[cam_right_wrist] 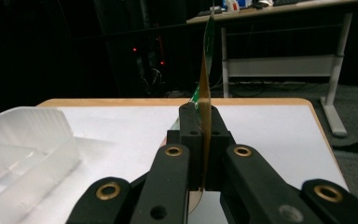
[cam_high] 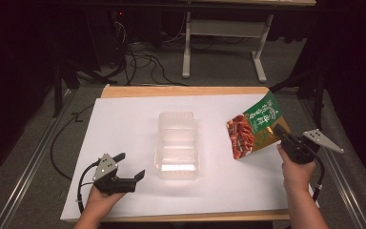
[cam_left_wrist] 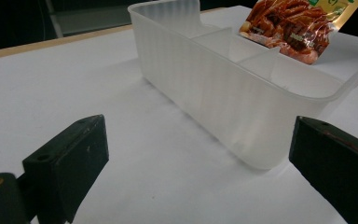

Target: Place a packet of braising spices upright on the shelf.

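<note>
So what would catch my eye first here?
Probably the shiny green-and-gold snack pouch with red food pictured on it, pinched by its edge in the right gripper above the white table's right side. Next, the clear plastic divided container at the centre, with the left gripper open beside it.

our left gripper [cam_high: 132,167] rests low at the near left, jaws spread wide and empty. our right gripper [cam_high: 280,130] hangs raised at the right, jaws clamped tight, hand [cam_high: 296,172] gripping beneath.
</note>
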Action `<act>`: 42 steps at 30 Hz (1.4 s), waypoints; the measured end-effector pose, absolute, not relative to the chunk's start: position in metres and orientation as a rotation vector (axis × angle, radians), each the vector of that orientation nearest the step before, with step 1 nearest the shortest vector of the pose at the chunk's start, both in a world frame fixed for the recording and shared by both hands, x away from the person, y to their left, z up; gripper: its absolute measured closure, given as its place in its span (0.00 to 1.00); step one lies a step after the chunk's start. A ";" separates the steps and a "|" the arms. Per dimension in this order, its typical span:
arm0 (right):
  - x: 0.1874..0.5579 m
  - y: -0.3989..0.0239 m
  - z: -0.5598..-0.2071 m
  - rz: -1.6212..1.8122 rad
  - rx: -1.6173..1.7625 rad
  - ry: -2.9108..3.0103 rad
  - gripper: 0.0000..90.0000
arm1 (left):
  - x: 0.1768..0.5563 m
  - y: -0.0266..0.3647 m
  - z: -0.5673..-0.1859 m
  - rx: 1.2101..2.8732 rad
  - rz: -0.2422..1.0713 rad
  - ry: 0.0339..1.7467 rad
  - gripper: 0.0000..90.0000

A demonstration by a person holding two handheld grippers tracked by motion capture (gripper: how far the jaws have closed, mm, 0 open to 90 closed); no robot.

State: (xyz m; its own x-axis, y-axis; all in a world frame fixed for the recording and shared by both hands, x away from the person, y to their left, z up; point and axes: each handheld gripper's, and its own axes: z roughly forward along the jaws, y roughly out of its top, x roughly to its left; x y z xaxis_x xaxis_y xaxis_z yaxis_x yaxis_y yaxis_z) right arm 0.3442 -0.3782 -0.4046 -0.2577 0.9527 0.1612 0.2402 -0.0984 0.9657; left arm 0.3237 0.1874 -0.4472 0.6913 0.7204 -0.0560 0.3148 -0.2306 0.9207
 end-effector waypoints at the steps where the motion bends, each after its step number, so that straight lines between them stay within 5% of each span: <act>1: 0.344 -0.376 -0.403 1.406 1.329 1.526 1.00 | 0.324 0.187 -0.448 1.825 0.468 0.817 0.06; 42: 0.324 -0.368 -0.373 1.451 1.139 1.525 1.00 | 0.322 0.187 -0.445 1.823 0.480 0.804 0.06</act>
State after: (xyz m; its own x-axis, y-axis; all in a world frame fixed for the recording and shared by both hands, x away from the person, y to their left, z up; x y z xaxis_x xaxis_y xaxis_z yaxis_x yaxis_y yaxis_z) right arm 0.3241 -0.3682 -0.3726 -0.3402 0.9380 0.0661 0.1125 -0.0292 0.9932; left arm 0.3220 0.1869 -0.4454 0.6952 0.7175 -0.0438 0.3017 -0.2360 0.9237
